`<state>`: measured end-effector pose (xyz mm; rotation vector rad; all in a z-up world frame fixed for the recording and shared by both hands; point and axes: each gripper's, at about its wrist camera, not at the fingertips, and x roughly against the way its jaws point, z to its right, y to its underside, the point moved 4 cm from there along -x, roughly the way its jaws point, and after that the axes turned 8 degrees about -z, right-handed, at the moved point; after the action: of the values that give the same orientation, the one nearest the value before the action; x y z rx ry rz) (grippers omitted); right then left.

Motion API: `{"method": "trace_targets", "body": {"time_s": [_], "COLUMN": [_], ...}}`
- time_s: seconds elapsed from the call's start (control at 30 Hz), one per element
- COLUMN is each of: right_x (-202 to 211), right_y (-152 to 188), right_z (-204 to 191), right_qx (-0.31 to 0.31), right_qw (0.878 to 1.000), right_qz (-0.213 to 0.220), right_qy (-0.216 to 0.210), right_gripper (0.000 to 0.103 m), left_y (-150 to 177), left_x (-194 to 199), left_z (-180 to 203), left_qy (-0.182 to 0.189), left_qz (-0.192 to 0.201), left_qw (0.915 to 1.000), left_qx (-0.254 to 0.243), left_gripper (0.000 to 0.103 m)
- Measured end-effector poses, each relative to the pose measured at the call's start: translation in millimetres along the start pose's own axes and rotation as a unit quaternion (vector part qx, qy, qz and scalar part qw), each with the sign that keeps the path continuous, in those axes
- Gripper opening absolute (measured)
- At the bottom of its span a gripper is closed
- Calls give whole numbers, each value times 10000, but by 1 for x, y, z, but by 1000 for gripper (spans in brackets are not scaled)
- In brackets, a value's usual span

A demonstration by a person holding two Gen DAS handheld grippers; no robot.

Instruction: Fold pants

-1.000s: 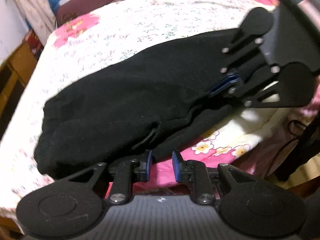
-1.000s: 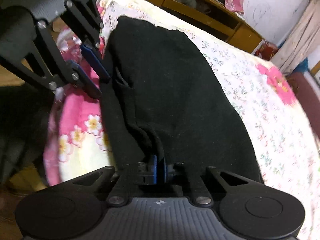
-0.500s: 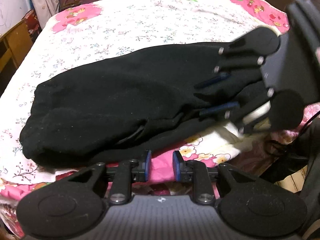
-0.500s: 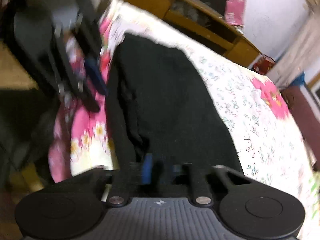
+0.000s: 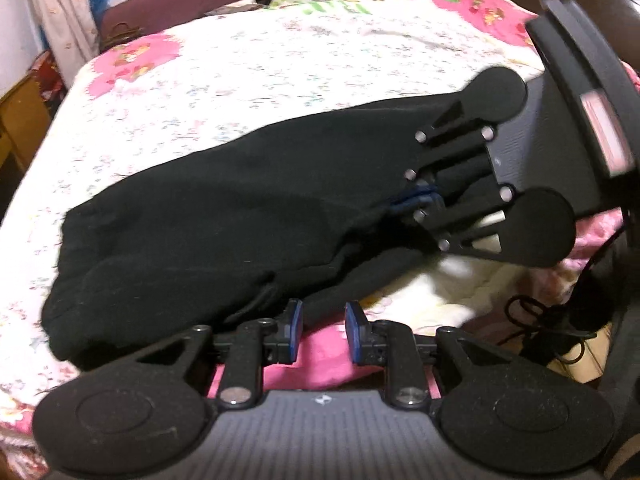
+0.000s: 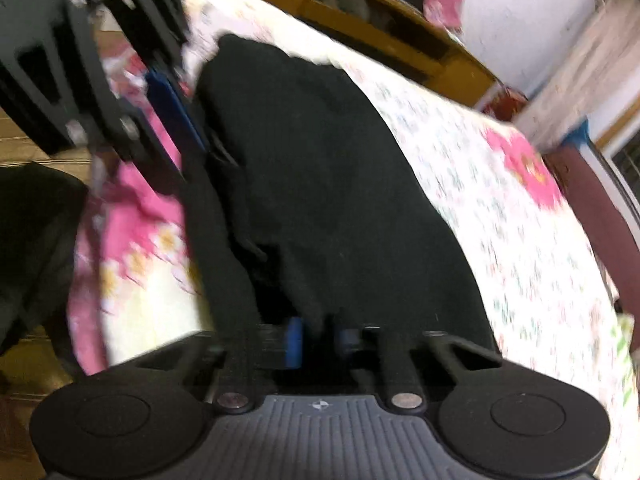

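On floral bed (image 5: 248,80), black pants (image 5: 224,216), right hand-held gripper (image 6: 316,338) pinching hem, left hand-held gripper (image 5: 322,330) spread beside edge.

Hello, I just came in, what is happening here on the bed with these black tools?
A person holding a gripper in each hand is folding black pants on a bed with a floral sheet. The right gripper looks closed on one end of the pants. The left gripper is open near the front edge of the pants and holds nothing. The pants lie as a long bundle along the near side of the bed.
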<state>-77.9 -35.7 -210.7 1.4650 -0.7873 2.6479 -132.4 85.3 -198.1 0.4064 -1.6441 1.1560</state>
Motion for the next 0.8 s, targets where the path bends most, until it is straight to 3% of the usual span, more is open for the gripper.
{"method": "trace_targets", "body": {"time_s": [0.1,0.23,0.3,0.4,0.47,0.7,0.8], "right_x": [7,32,46,49,44,21,23], "right_y": [5,-1,-3,1,5,5,1], "right_z": [14,30,33,32,25,-2,-10], "right_qx": [-366,-678,-710,-746,-644,-260,-215], "right_qw": [9990,9972,9968,9962,9969,9968,9954], "right_qz": [-98,67,166,89,21,-143,-64], "right_qy": [-222,-319,-341,-445,-458,-745,-930], "right_gripper": [0,0,0,0,0,0,0], "left_y": [-3,-13,-16,-9,-3,3,4], "left_x": [-7,-5,-2,-2,-8,-16,-14], "left_z": [10,16,13,23,26,-19,-42], "left_qy": [298,48,-323,-1220,-1324,-2036,-2537], "left_qz": [-2,227,291,296,134,-32,52], "left_qw": [9995,9996,9989,9886,9868,9790,9670], "left_qx": [-59,-165,-193,-834,-926,-65,242], "left_gripper": [33,33,33,33,35,36,36]}}
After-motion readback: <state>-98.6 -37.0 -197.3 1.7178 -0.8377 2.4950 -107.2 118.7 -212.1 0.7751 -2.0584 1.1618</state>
